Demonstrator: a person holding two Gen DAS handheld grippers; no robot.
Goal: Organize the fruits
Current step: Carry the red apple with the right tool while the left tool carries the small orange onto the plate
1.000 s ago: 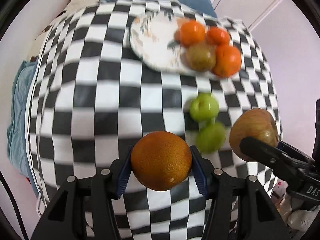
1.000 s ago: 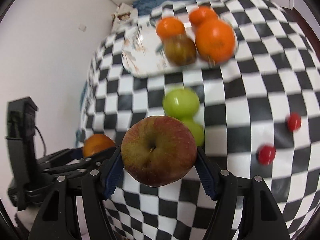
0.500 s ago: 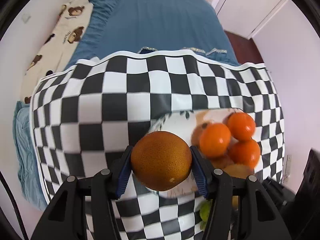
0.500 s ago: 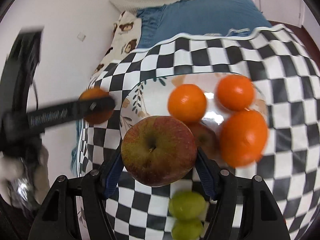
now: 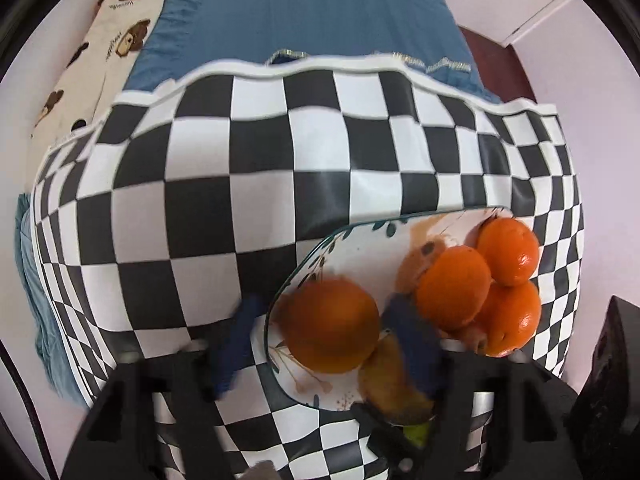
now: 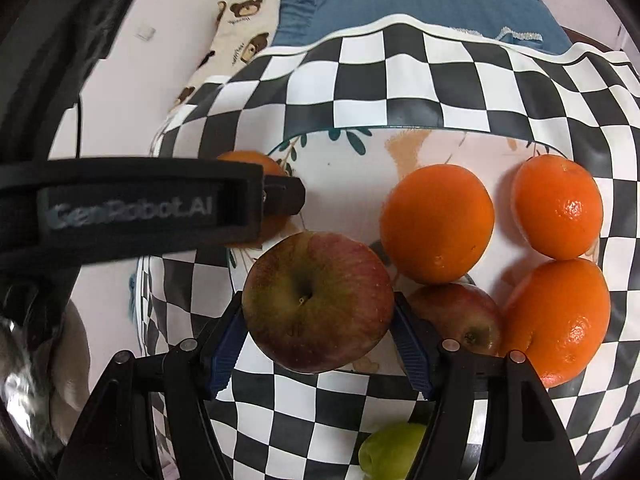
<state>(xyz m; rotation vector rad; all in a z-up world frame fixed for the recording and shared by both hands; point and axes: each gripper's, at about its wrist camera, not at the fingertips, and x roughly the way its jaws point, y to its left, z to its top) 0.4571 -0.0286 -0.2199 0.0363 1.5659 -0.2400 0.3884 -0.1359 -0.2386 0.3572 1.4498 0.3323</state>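
Over the checkered cloth (image 5: 240, 184), left gripper (image 5: 326, 344) spread around an orange (image 5: 330, 326); right gripper (image 6: 318, 332) clamps apple (image 6: 316, 304)

A checkered tablecloth (image 5: 248, 184) lies before a blue bedspread (image 5: 304, 12) and a teddy-bear print cloth (image 5: 108, 44)

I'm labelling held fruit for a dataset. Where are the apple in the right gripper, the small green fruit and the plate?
apple (image 6: 318, 304), right wrist view, its stem-end face.
small green fruit (image 6: 390, 452), right wrist view, its top.
plate (image 6: 348, 160), right wrist view, bare far part.
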